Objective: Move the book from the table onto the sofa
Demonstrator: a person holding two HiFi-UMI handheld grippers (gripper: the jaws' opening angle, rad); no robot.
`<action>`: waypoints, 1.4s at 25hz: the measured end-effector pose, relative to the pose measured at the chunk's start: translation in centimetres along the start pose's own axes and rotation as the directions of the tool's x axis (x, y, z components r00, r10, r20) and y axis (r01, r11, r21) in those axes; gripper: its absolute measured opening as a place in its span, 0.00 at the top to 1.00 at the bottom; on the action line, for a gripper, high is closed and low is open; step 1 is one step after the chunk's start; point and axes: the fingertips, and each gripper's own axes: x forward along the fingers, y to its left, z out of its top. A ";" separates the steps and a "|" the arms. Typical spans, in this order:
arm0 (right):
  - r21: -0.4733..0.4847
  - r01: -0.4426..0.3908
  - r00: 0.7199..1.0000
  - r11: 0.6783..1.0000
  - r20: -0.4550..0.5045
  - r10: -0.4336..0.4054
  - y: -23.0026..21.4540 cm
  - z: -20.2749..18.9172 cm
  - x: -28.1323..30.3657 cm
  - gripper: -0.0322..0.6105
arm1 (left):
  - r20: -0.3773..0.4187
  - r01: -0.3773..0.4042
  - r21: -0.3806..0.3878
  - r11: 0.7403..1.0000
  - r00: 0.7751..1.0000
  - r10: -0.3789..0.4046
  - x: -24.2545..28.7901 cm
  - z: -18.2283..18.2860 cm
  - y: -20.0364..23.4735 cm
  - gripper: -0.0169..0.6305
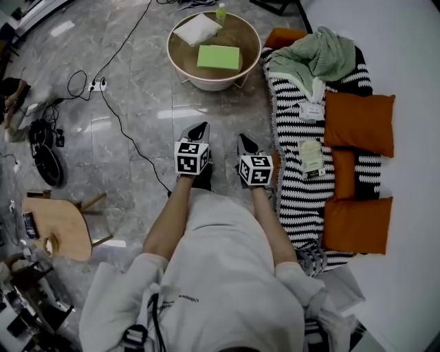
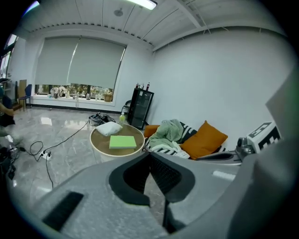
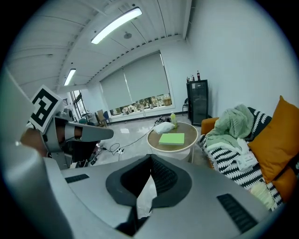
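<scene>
book (image 1: 218, 57), green and closed, lies flat on the round table (image 1: 206, 84), beside a white pillow (image 1: 197, 29) and a small green bottle (image 1: 221, 12) at the far rim. the table stands just beside the orange end of the sofa (image 1: 285, 36), whose seat is covered by a black-and-white striped throw (image 1: 302, 199) with orange cushions (image 1: 359, 122) and a pale green garment (image 1: 320, 55) heaped on it. left hand-held gripper (image 1: 199, 130) and right hand-held gripper (image 1: 245, 142) are side by side above the grey floor, well short of the table, both aimed toward it. each has its jaws pressed together with nothing between them, and neither touches the book. a black cable (image 1: 124, 130) and a power strip (image 1: 96, 86) lie on the floor to the left.
</scene>
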 end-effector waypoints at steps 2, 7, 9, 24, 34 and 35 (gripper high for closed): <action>0.033 0.006 1.000 0.999 -0.011 -0.006 -1.1 0.6 1.4 0.94 | -0.022 0.031 0.009 0.999 0.999 -0.031 2.2 0.8 0.2 0.96; 0.076 0.020 1.000 0.997 -0.015 -0.019 -2.6 3.1 5.9 0.94 | -0.059 0.076 0.033 0.997 0.996 -0.074 6.7 3.2 2.4 0.96; 0.078 0.021 1.000 0.997 -0.018 -0.020 -3.1 3.9 7.6 0.94 | -0.064 0.083 0.038 0.996 0.995 -0.081 8.3 4.3 3.5 0.96; 0.080 -0.004 0.997 0.997 -0.077 0.011 -4.1 8.4 16.8 0.94 | -0.099 0.081 -0.055 0.995 0.991 -0.087 14.6 6.7 10.4 0.96; 0.001 0.069 0.995 0.998 -0.069 -0.069 -5.1 11.4 19.4 0.94 | -0.094 0.031 -0.149 0.988 0.995 -0.045 15.6 7.3 15.1 0.96; 0.012 0.088 0.994 0.996 -0.059 -0.088 -5.7 11.9 19.3 0.94 | -0.094 0.035 -0.144 0.989 0.994 -0.049 15.6 7.5 15.0 0.96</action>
